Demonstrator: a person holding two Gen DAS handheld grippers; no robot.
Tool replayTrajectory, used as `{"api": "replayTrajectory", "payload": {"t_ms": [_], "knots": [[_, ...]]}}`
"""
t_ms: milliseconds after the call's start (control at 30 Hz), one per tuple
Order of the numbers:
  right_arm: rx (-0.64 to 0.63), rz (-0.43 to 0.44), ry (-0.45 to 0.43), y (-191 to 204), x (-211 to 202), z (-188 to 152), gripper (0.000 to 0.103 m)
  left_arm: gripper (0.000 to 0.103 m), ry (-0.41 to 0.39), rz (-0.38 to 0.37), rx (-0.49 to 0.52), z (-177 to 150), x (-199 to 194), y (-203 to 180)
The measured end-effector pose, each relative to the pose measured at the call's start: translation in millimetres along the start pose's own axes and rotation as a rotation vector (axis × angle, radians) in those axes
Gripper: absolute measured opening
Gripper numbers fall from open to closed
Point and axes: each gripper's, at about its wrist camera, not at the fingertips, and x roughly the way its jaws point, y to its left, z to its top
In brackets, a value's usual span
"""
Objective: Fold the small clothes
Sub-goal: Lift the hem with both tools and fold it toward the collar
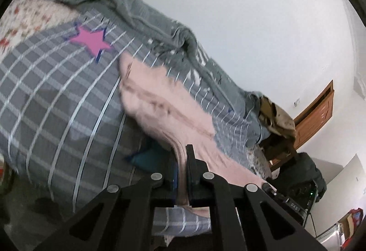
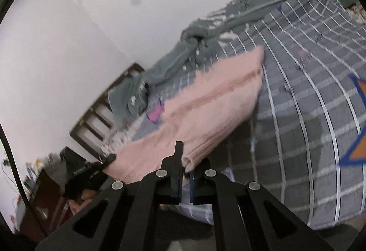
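A small pink knitted garment point(image 1: 160, 100) lies stretched over a grey checked bedsheet point(image 1: 57, 95); it also shows in the right wrist view point(image 2: 205, 109). My left gripper point(image 1: 181, 168) is shut on one near corner of the pink garment, its edge pinched between the pads. My right gripper point(image 2: 186, 168) is shut on the other near corner. The garment hangs lifted between the two grippers and its far part rests on the bed. The left gripper point(image 2: 91, 173) also shows at the left of the right wrist view.
A crumpled grey-green blanket point(image 1: 137, 15) runs along the bed's far side by the white wall. The sheet has a pink star print point(image 1: 91, 41) and an orange star print point(image 2: 359, 132). A floral pillow point(image 1: 29, 15) lies at the head. A wooden headboard point(image 2: 103, 113) stands at one end.
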Motion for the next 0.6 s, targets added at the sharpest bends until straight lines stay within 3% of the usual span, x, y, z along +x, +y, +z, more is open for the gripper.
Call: {"api": "replayTrajectory", "payload": {"t_ms": [167,400,600], "knots": [[0.069,0.065,-0.046,6.1,9.5,48.7,0.004,0.006,-0.032,-0.007,0.013,38.5,15.4,-18.1],[0.118,0.114,-0.076,3.6,45.7,117.6,0.004,0.007,-0.072,0.024,0.001,95.0,66.0,-28.4],[0.109,0.138,-0.088,-14.1,91.3,166.0,0.004,0.007,-0.117,0.108,-0.026,130.7,125.0,-11.8]]}}
